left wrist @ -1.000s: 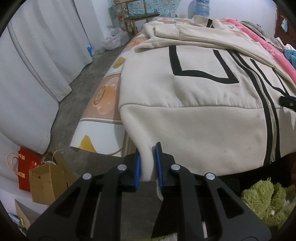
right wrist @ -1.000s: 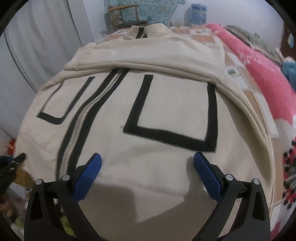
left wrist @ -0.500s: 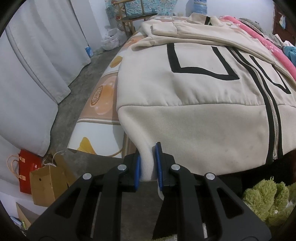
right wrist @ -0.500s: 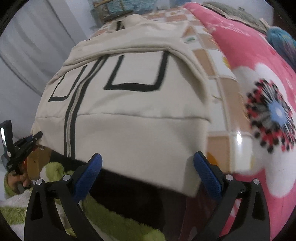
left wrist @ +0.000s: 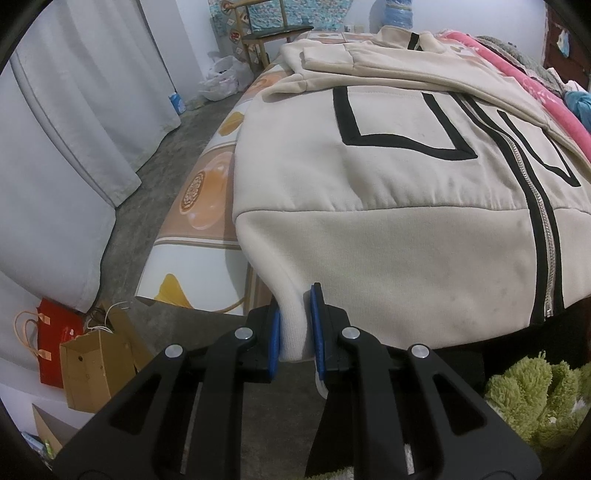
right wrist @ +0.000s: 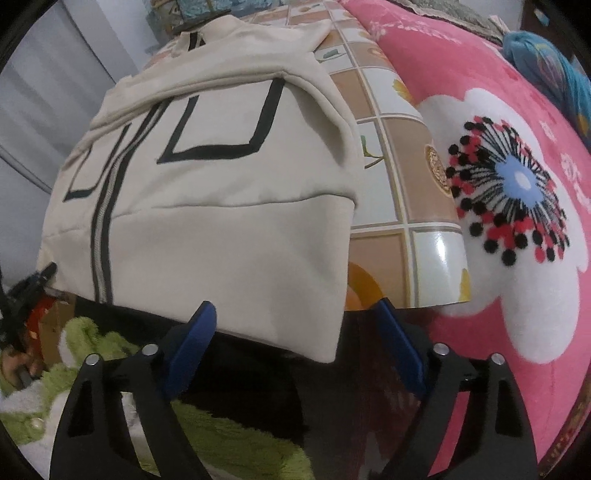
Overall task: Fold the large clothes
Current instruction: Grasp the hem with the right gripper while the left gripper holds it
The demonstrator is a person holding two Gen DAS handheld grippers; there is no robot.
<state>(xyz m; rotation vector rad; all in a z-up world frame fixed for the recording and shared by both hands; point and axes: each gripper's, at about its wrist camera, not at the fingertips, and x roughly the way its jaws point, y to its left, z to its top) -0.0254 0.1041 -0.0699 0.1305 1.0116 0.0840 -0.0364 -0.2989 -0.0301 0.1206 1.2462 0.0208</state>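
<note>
A cream zip jacket point(left wrist: 388, 206) with black line trim lies flat on the bed, sleeves folded across its chest, hem hanging over the near edge. My left gripper point(left wrist: 295, 325) is shut on the jacket's bottom left hem corner. In the right wrist view the jacket point(right wrist: 221, 206) fills the left half. My right gripper point(right wrist: 295, 339) is open, its blue pads either side of the bottom right hem corner without touching it. The left gripper point(right wrist: 33, 280) shows small at the far left edge.
The bed has a tiled-pattern sheet point(right wrist: 399, 162) and a pink flowered blanket point(right wrist: 517, 192) at the right. A green fluffy garment point(left wrist: 539, 398) lies below the bed edge. Paper bags point(left wrist: 88, 362), white curtains point(left wrist: 74, 122) and a chair point(left wrist: 273, 33) stand at the left.
My right gripper has drawn back from above the jacket's front and swung right to the bottom right hem corner. My left gripper has kept its grip on the left hem corner.
</note>
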